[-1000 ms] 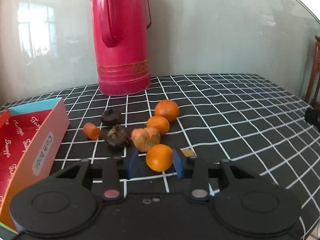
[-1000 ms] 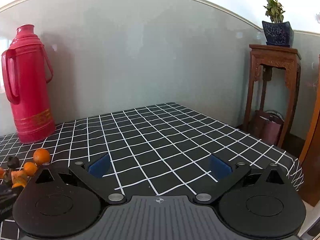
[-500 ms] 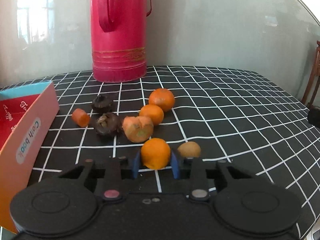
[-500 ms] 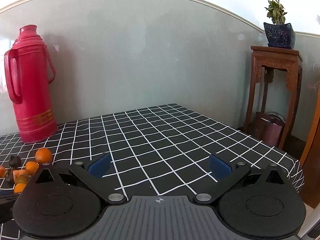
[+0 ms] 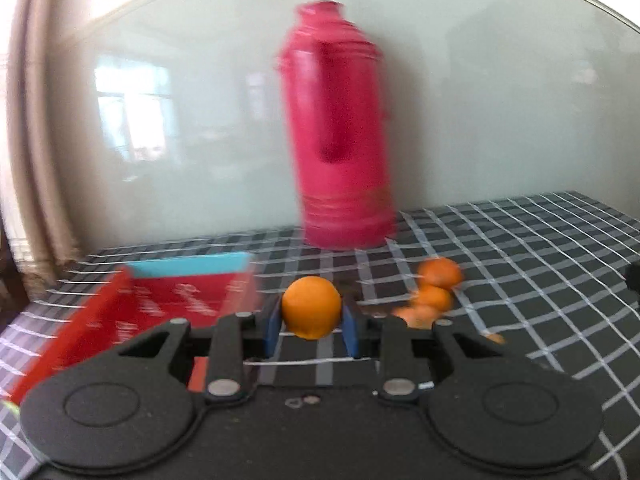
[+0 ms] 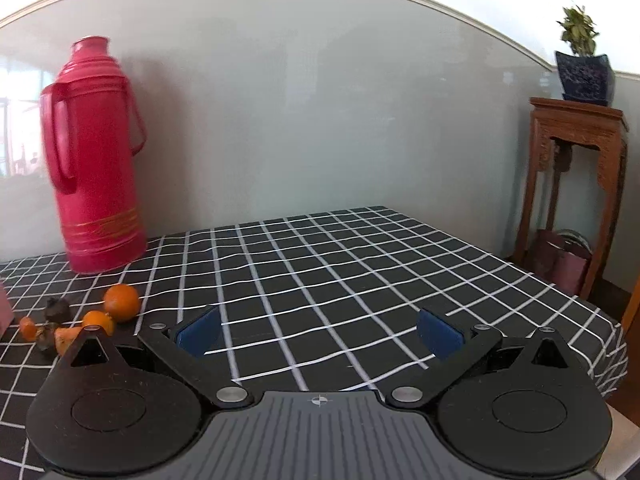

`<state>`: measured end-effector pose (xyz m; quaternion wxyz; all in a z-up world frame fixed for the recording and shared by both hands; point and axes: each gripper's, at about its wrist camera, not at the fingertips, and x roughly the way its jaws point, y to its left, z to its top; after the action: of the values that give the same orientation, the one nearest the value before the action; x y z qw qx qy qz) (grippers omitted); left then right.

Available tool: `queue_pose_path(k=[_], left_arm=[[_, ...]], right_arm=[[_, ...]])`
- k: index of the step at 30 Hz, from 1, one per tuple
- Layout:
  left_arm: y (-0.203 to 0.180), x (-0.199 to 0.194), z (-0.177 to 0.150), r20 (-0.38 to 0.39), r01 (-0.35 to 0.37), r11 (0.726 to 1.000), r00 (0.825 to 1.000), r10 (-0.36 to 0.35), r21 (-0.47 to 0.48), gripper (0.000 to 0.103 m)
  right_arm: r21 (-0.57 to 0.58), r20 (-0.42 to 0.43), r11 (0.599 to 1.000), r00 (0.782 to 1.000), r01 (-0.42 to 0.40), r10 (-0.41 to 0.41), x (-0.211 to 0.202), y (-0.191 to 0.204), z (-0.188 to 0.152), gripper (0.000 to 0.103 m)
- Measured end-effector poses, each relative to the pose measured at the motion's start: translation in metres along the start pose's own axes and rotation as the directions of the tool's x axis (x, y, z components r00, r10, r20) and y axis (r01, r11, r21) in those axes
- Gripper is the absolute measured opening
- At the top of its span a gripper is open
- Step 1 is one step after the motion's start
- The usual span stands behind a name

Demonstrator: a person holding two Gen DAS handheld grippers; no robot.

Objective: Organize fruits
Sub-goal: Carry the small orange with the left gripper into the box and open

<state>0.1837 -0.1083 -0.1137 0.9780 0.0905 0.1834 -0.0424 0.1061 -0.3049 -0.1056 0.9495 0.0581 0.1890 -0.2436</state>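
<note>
Orange fruit sits clamped in the left gripper, right of the red box. Right gripper gapes wide over checked tablecloth.

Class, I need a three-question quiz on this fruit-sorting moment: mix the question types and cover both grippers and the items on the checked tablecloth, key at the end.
1. True or false: the left gripper is shut on an orange.
2. Multiple choice: in the left wrist view, the red box lies to which side of the held orange? A) left B) right C) directly behind it
3. Fill in: the right gripper is ____, with only the checked tablecloth between its fingers.

Key:
1. True; the blue pads press both sides of the fruit.
2. A; the red thermos stands behind, the other oranges lie right.
3. Open.
</note>
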Motion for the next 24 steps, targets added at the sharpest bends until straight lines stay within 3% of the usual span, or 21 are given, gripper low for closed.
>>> queue_pose_path(k=[4, 10, 18, 24], left_arm=[[0.039, -0.002, 0.002, -0.021, -0.09, 0.995, 0.996, 0.09, -0.044, 0.022], [0.094, 0.004, -0.006, -0.144, -0.177, 0.976, 0.977, 0.158, -0.125, 0.022], [0.133, 0.01, -0.022, -0.286, -0.184, 0.966, 0.95, 0.128, -0.182, 0.022], [0.134, 0.002, -0.026, -0.291, -0.188, 0.966, 0.948, 0.131, -0.177, 0.029]], right_arm=[[-0.029, 0.013, 0.999, 0.999, -0.042, 0.043, -0.003, 0.019, -0.004, 0.103], [-0.077, 0.023, 0.989, 0.992, -0.124, 0.126, -0.007, 0.053, -0.009, 0.103], [-0.122, 0.002, 0.974, 0.981, -0.192, 0.193, -0.008, 0.09, -0.017, 0.103], [-0.137, -0.017, 0.965, 0.974, -0.225, 0.224, -0.006, 0.106, -0.021, 0.103]])
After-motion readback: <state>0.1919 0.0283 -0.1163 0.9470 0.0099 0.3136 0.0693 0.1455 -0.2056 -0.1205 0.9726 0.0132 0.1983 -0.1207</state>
